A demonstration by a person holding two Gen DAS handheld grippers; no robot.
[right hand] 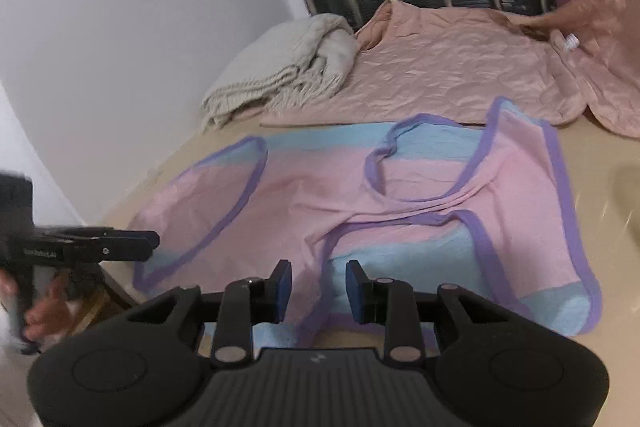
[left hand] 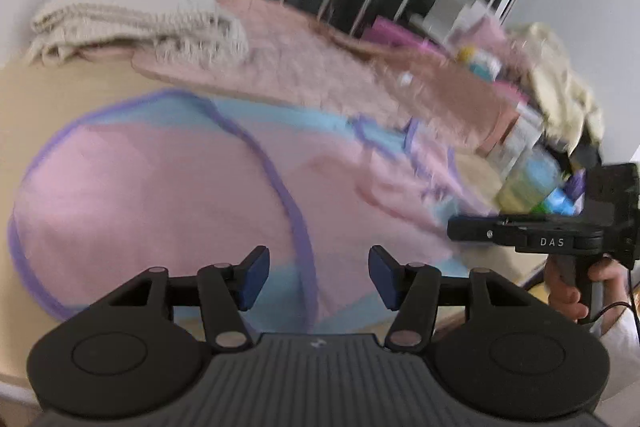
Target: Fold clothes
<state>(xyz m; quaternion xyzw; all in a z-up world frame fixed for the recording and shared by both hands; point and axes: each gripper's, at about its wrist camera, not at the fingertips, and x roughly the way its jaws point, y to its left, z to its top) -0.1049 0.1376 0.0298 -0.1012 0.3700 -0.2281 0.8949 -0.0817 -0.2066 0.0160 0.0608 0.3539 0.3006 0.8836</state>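
— Where is the pink and blue garment (right hand: 360, 203)?
— Spread flat on the beige table (right hand: 592, 163), towards its near edge, in front of the peach cloth (right hand: 452, 75).
— And the grippers?
— The left gripper (left hand: 319, 277) and the right gripper (right hand: 319, 291) both hang over it, fingers parted, holding nothing.

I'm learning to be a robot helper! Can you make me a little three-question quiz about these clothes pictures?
1. True or false: the right gripper is squeezing the pink and blue top.
2. Which lies farthest back, beside the wall? A) cream knitted blanket B) pink and blue top C) peach shirt
3. Fill in: the trim along the top's edges is ____.

Key: 1 false, its jaws stand open above the cloth, like the left gripper. 2 A. 3 purple.
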